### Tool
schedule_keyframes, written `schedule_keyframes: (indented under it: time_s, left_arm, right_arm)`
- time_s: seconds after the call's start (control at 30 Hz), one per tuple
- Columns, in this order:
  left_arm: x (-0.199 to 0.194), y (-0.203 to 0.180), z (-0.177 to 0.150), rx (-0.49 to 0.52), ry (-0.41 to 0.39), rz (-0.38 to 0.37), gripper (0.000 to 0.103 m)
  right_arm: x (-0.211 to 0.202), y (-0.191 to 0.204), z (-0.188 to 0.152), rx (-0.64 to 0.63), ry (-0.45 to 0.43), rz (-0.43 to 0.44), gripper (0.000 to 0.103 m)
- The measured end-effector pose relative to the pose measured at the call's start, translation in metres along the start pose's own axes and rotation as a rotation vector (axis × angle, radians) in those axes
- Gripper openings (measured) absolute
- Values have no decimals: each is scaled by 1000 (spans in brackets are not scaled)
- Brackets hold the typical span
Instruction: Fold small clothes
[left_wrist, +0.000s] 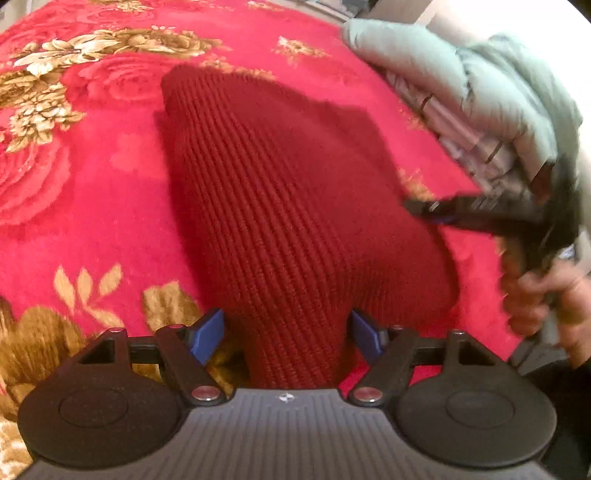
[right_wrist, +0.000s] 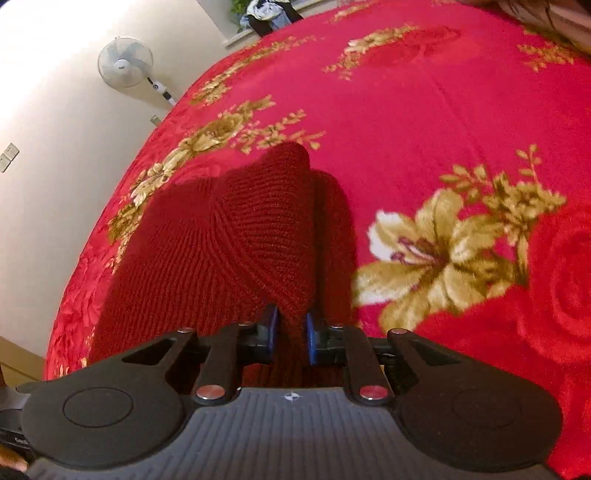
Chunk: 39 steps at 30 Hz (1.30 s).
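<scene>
My right gripper (right_wrist: 291, 332) has its fingers pinched on a raised fold of the red knit garment (left_wrist: 280, 192), which lies on the red floral bed cover (left_wrist: 110, 206). My left gripper (left_wrist: 288, 336) stands open, fingers astride the garment's near end. The garment's long axis runs straight away from the left gripper, so that hand looks best placed.
</scene>
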<state>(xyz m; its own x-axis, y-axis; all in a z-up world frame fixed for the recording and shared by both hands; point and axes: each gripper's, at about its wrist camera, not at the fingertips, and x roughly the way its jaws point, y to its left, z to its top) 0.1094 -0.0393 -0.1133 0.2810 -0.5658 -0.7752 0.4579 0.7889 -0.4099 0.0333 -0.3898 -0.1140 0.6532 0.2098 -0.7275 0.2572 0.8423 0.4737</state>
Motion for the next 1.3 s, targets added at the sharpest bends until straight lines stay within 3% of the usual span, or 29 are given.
schedule_keyframes:
  time_s: [0.13,0.27,0.4,0.5,0.57,0.7,0.8,0.97,1.13,1.27,1.3]
  left_arm:
    - [-13,15,20,-97,-120,-40,77]
    - [13,26,14,-117,-33,2,78]
    - [11,22,8,-100,-31,23,78]
    - [7,26,7,-160,-21,5,78]
    - [9,27,21,-183,4,-9,80]
    - [10,43,59,-188,-4,-16,88]
    - [25,71,74,-270,-4,-51,95]
    - [61,102,76,-452,7,-184,103]
    - [82,97,85,-442,-4,-251,103]
    - [89,86,89,-406,-37,-207,102]
    - [88,82,91,-394,-50,-184,97]
  right_arm:
    - [5,4,-1,-36,0,-22,16]
    - [2,-2,-6,-33,9,-5,17]
    - [-4,3,-5,-54,2,-10,26]
    - [-9,1,2,-3,-38,20,30]
    - [-5,-4,6,50,-45,31,46]
    - [15,-18,10,170,9,34,61]
    - [26,-26,11,230,28,50,71]
    - [35,-29,10,255,34,68,73]
    - [43,-33,11,279,43,95,76]
    - [46,-33,9,290,39,107,76]
    - [47,-31,9,285,35,105,76]
